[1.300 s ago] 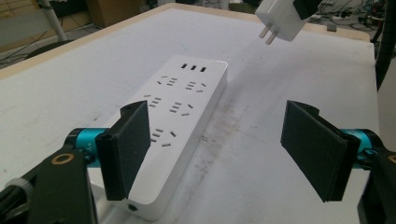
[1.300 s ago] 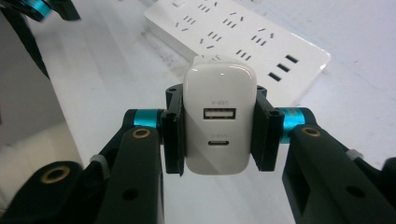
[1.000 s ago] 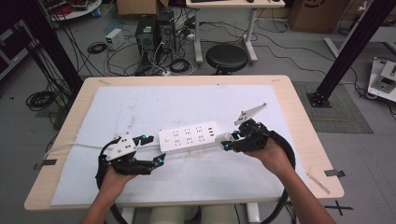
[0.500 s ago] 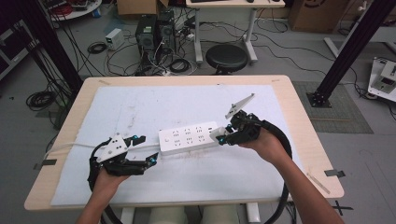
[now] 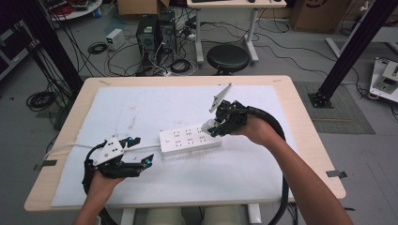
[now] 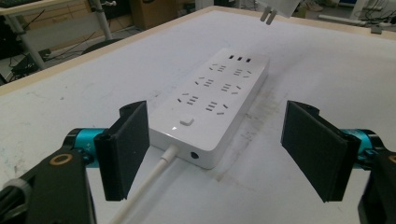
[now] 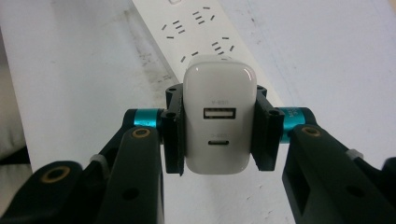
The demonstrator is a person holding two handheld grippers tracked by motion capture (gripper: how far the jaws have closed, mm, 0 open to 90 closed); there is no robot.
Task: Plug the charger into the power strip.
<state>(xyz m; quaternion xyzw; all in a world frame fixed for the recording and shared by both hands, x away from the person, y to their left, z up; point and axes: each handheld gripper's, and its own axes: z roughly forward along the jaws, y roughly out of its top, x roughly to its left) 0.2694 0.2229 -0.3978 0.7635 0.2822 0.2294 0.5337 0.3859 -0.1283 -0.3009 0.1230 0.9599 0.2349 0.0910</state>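
A white power strip (image 5: pixel 190 139) (image 6: pixel 219 100) (image 7: pixel 201 32) lies flat on the white mat, its cord running off to the left. My right gripper (image 5: pixel 217 126) (image 7: pixel 218 123) is shut on a white USB charger (image 7: pixel 218 121) (image 5: pixel 211 127) and holds it just above the strip's right end. The charger's two prongs (image 6: pixel 266 16) hang in the air at the top of the left gripper view. My left gripper (image 5: pixel 141 151) (image 6: pixel 217 154) rests open near the strip's cord end, nothing between its pads, with the strip's end just beyond them.
The wooden table (image 5: pixel 300 108) carries a white mat (image 5: pixel 141 108). The strip's white cord (image 5: pixel 70 147) trails to the left table edge. Behind the table stand a black stool (image 5: pixel 227 57), computer cases and loose cables on the floor.
My right gripper has lifted up and away from the strip's right end, with the charger in it. My left gripper has drawn back a little from the strip's left end.
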